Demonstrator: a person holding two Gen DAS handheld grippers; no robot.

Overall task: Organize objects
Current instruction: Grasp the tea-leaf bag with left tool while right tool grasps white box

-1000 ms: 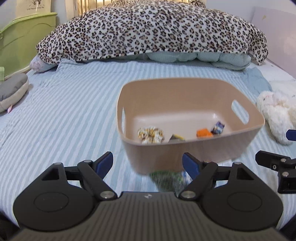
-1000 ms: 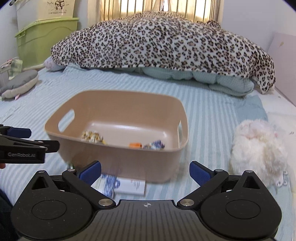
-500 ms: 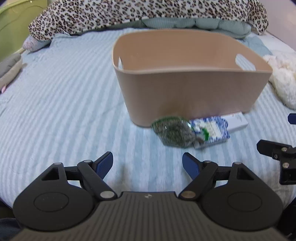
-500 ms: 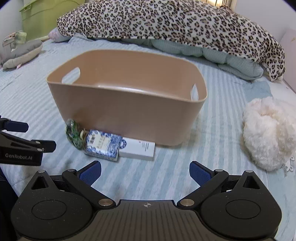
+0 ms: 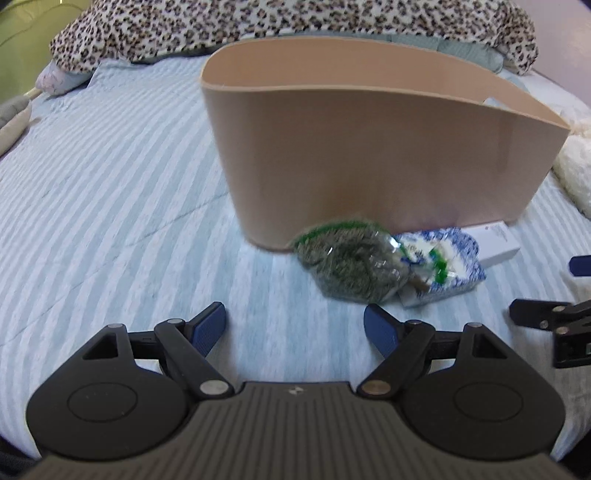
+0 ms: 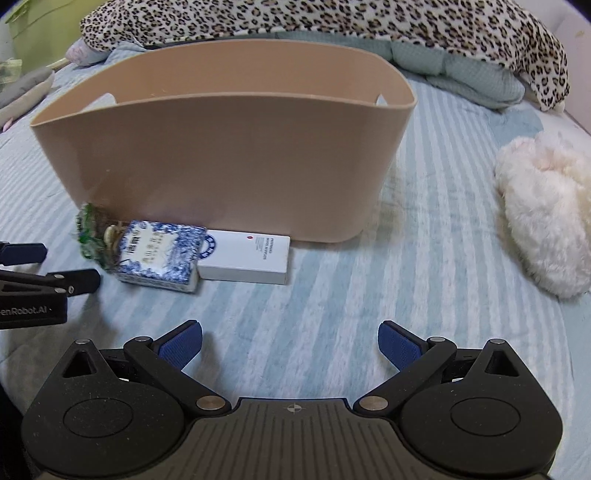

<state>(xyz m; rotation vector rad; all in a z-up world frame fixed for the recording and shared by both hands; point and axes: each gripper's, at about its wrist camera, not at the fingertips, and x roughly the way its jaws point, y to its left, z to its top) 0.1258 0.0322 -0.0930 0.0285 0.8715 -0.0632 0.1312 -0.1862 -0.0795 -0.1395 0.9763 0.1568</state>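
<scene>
A beige plastic bin [image 5: 369,155] stands on the striped bed; it also shows in the right wrist view [image 6: 221,155]. Against its near wall lie a green clear-wrapped packet [image 5: 351,266], a blue-and-white patterned pack [image 5: 443,266] and a white box [image 5: 498,247]. The same packet [image 6: 90,232], pack [image 6: 159,254] and box [image 6: 247,262] show in the right wrist view. My left gripper [image 5: 294,328] is open and empty, low, just short of the green packet. My right gripper [image 6: 290,345] is open and empty, short of the white box.
A white fluffy plush toy [image 6: 543,218] lies right of the bin. A leopard-print blanket [image 6: 332,22] and teal quilt [image 6: 472,70] lie behind it. A green storage box [image 5: 26,40] and a grey cushion [image 6: 22,88] are at the far left.
Both grippers have come down and closer to the items in front of the bin. The bin's inside has dropped out of view. Both stayed open.
</scene>
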